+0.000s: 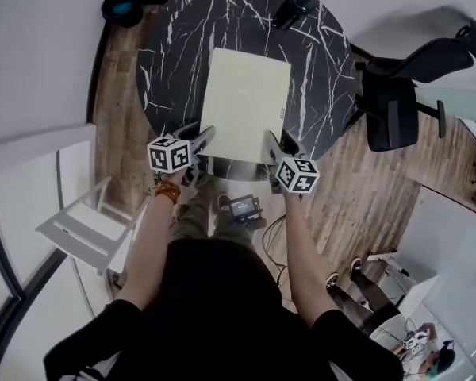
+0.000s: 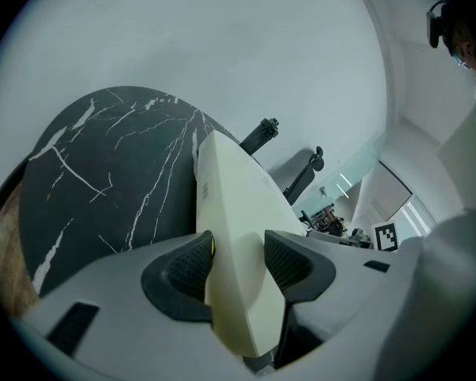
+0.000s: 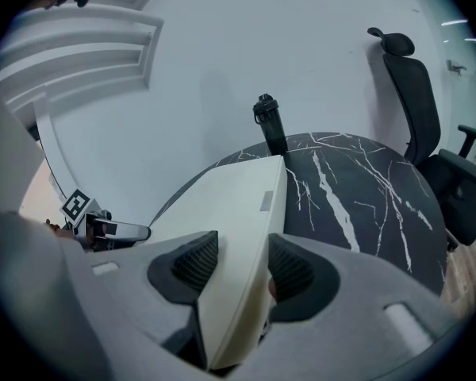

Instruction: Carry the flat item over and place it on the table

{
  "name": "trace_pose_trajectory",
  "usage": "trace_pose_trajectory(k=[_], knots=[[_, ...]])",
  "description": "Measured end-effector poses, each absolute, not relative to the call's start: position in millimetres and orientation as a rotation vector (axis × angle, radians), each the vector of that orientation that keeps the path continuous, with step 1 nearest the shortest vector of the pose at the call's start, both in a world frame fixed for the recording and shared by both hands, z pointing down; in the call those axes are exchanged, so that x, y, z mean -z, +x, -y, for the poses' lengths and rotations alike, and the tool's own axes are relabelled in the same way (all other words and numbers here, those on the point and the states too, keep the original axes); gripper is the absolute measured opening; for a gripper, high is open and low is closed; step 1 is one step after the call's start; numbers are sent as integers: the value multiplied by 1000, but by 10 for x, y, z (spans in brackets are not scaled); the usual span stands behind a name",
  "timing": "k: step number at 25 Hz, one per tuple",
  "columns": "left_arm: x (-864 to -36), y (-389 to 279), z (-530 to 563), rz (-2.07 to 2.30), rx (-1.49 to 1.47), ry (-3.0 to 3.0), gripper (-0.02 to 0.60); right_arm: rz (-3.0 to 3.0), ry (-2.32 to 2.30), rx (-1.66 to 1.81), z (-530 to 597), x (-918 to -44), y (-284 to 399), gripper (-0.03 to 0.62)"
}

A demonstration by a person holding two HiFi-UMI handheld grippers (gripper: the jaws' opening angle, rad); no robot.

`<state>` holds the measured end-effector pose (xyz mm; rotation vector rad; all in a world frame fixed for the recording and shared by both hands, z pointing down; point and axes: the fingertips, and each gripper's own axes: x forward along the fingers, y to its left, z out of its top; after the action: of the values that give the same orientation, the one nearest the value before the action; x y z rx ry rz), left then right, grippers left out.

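Observation:
A flat cream rectangular panel (image 1: 246, 101) lies over the near half of the round black marble table (image 1: 166, 46). I cannot tell whether it rests on the top. My left gripper (image 1: 203, 139) is shut on the panel's near left corner. My right gripper (image 1: 270, 142) is shut on its near right corner. In the left gripper view the panel (image 2: 230, 189) runs edge-on between the ribbed pads of that gripper (image 2: 238, 264), over the table (image 2: 103, 173). In the right gripper view the panel (image 3: 230, 205) is clamped in the right gripper (image 3: 242, 272), with the table (image 3: 357, 205) to its right.
A black bottle (image 1: 295, 5) lies on the table's far side, beyond the panel. A black office chair (image 1: 404, 94) stands right of the table. A white rack (image 1: 83, 228) is at my left, a small device (image 1: 244, 207) on the wooden floor at my feet.

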<state>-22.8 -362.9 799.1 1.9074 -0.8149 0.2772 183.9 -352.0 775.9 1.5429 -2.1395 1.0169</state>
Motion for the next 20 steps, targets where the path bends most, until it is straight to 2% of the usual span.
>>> trace_pose_trajectory(k=[20], knots=[[-8130,-266,3573,885,-429,1911,212,2070,1492,-1025,3449,-7985,1787,199]])
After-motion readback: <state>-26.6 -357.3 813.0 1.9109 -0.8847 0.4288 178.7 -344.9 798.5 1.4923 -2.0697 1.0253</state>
